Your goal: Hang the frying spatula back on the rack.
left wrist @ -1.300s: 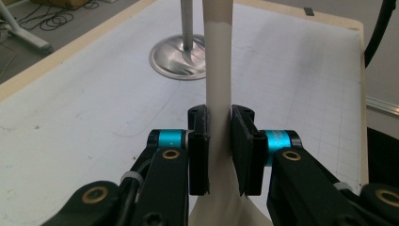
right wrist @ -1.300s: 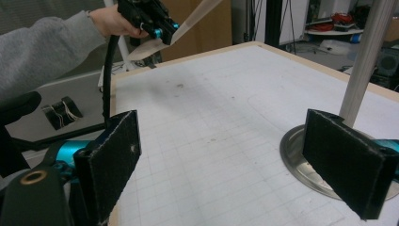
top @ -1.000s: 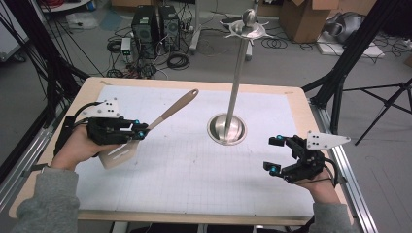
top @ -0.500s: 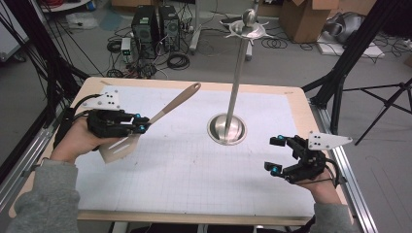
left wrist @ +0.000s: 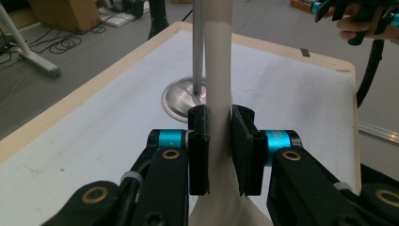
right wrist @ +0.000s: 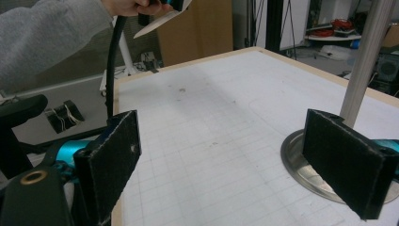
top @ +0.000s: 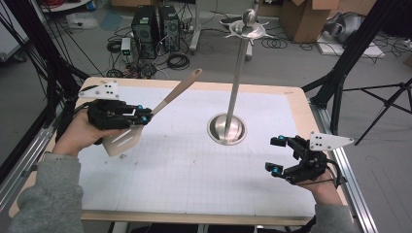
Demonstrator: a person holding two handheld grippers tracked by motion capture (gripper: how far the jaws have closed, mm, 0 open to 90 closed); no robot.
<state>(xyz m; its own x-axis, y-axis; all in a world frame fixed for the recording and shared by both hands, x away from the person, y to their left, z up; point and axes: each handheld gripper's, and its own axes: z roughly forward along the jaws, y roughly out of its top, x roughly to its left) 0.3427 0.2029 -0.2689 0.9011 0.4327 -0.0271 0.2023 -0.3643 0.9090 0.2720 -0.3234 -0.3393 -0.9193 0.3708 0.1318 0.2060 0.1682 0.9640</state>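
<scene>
No legible text, label, brand, number or sign appears in any view. The white sheet on the tabletop (top: 194, 174) bears only a faint printed grid, without figures or lettering. The grey three-cornered plates on the left gripper (top: 141, 116) and the right gripper (top: 278, 155) carry small dark dots only, no characters. The cardboard boxes (top: 301, 19) on the floor beyond the tabletop show no marking that can be read at this size, and the dark computer towers (top: 155, 24) likewise show no readable badge. The spatula (top: 165, 104) and the metal stand (top: 227, 128) are plain, unmarked surfaces.
</scene>
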